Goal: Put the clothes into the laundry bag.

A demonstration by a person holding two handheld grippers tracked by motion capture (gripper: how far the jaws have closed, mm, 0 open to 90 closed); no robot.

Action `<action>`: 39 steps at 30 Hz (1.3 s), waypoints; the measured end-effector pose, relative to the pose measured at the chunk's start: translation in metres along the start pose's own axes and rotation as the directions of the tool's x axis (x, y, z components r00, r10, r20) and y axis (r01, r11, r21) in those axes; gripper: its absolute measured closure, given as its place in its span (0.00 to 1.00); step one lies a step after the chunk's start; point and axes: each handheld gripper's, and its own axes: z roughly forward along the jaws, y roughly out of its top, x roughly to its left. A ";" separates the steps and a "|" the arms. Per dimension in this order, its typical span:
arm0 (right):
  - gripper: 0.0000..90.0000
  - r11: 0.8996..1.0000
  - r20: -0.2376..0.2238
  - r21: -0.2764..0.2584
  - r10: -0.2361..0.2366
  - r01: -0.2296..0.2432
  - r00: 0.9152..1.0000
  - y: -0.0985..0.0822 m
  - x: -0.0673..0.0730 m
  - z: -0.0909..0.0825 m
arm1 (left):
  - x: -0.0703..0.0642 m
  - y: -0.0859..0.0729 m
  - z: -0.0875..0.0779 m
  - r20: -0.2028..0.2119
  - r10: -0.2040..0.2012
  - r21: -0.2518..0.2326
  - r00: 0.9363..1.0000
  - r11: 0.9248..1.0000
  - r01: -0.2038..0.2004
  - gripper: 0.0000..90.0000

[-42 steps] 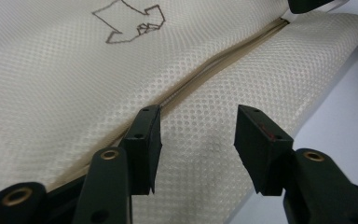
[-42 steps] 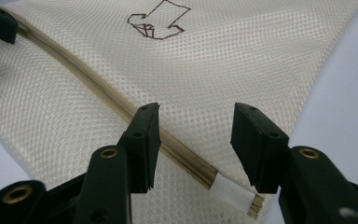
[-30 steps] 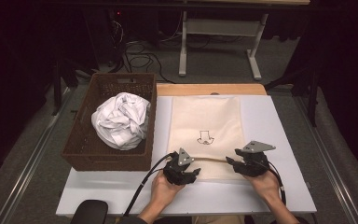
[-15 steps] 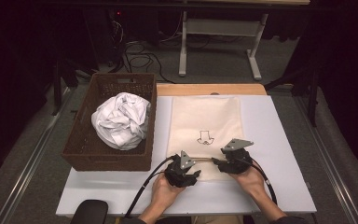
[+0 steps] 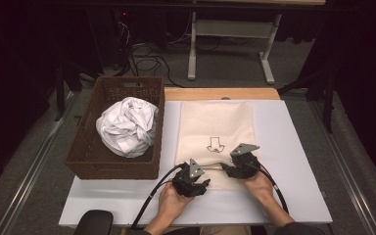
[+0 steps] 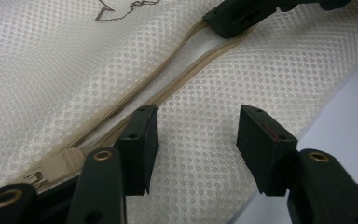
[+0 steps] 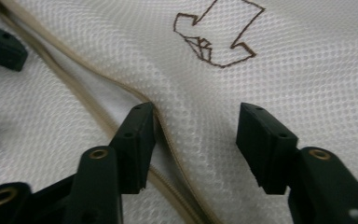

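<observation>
A cream mesh bag [image 5: 215, 125] with a brown arrow print [image 5: 215, 144] lies flat on the white table [image 5: 293, 147]. Its zipper [image 6: 168, 79] runs along the near end and stands parted. My left gripper [image 5: 196, 180] rests on the bag's near left part; its jaws [image 6: 196, 121] are open, one jaw at the zipper's edge, flat mesh between them. My right gripper [image 5: 235, 169] sits just right of it, open [image 7: 196, 121], its left jaw tucked into the zipper gap below the arrow print [image 7: 219, 35]. The zipper slider [image 6: 42, 172] lies by the left gripper's left jaw.
A brown wicker basket [image 5: 85, 152] stands at the table's left and holds a crumpled white cloth [image 5: 127, 126]. A wooden strip [image 5: 220, 93] borders the far edge. Bare white table shows right of the bag. Cables trail from both grippers toward the near edge.
My right gripper has moved left along the bag's near end, closer to the left gripper, and sunk onto the zipper. The left gripper has stayed where it was.
</observation>
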 end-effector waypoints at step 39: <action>0.99 0.997 -0.019 -0.058 -0.053 0.052 0.998 0.016 0.004 -0.027 | -0.003 0.008 0.007 0.005 0.004 0.023 1.000 1.000 -0.005 0.58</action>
